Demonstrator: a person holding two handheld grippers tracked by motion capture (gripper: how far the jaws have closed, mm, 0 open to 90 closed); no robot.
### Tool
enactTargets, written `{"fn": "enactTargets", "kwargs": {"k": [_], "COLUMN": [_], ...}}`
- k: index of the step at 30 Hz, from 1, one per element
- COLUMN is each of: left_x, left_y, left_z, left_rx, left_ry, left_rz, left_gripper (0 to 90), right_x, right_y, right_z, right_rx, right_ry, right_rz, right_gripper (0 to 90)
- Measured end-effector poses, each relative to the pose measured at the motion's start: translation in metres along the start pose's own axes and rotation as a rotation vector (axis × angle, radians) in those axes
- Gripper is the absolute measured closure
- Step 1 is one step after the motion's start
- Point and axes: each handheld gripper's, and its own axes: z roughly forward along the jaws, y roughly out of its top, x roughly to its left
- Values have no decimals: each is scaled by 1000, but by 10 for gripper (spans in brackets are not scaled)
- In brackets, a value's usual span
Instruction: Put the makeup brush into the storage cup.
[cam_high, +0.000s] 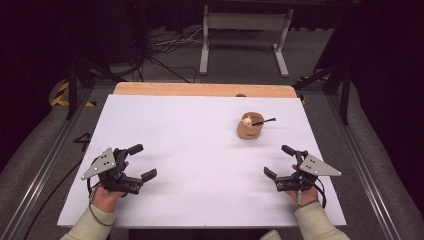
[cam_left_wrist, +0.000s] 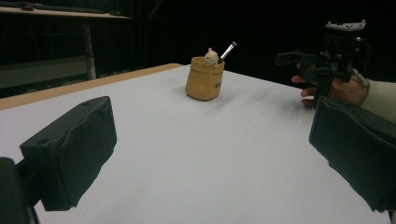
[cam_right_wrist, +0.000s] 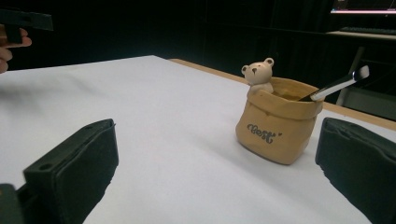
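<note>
1. Both hand-held grippers rest low over the white table (cam_high: 200, 150) with jaws spread wide and nothing between them: the left gripper (cam_high: 141, 161) near 8 o'clock on the table, the right gripper (cam_high: 278, 161) near 4 o'clock.
2. Neither touches the pot; each is well apart from it.
3. At about 1 o'clock in the high view stands a tan sack-shaped pot (cam_right_wrist: 276, 122), upright, with a small bear figure (cam_right_wrist: 258, 73) at its rim and a dark-handled utensil (cam_right_wrist: 337, 84) leaning out of its mouth.
4. It looks like glazed ceramic: probably rigid, moderately heavy, smooth and chippable, so a hard squeeze or a knock is a risk.
5. The rolled rim or the waist just under it seems the best hold; the bear looks fragile.
6. The utensil looks light, stiff and loose; its upper shaft is the clear hold.
</note>
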Motion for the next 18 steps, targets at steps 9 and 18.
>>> {"fn": "enactTargets", "kwargs": {"k": [9,18], "left_x": [5,5], "left_y": [-6,-6], "left_z": [2,2], "left_rx": [-6,-13], "left_ry": [-9,-5], "left_rz": [-28,-39], "left_gripper": [22,21], "right_x": [-1,-1], "right_y": [-2,-1], "right_z": [2,1], "right_rx": [7,0], "right_ry": [4,5], "right_rz": [24,30], "right_gripper": [0,0]}}
